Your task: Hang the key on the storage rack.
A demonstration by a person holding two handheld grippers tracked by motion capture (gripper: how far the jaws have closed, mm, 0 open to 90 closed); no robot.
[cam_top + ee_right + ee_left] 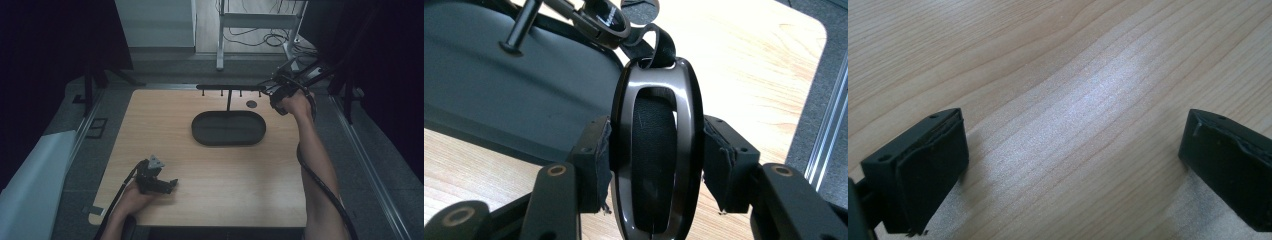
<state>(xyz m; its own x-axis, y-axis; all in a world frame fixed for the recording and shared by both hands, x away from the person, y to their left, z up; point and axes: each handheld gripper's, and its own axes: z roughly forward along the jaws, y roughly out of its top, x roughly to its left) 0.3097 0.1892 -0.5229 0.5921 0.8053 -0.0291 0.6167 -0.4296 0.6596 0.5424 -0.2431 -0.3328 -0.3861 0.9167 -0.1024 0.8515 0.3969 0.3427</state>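
Note:
A pair of glossy dark headphones hangs in my right gripper (655,165), which is shut on one oval earcup (656,150), a pad pressing each side of its rim. The second earcup (604,20) and the strap lie beyond it, near the stand's post (521,25). In the high view the right gripper (280,91) is raised at the right end of the stand's crossbar (230,87), above the table's far edge. My left gripper (169,184) rests low at the table's front left. Its jaws stand wide apart over bare wood (1073,100), with nothing between the fingers (928,165).
A black oval tray (200,136) sits at the table's far middle, with the T-shaped stand and its small hooks rising from the back. A small dark disc (251,104) lies on the wood right of the post. Grey floor and a metal rail (824,140) border the table's right.

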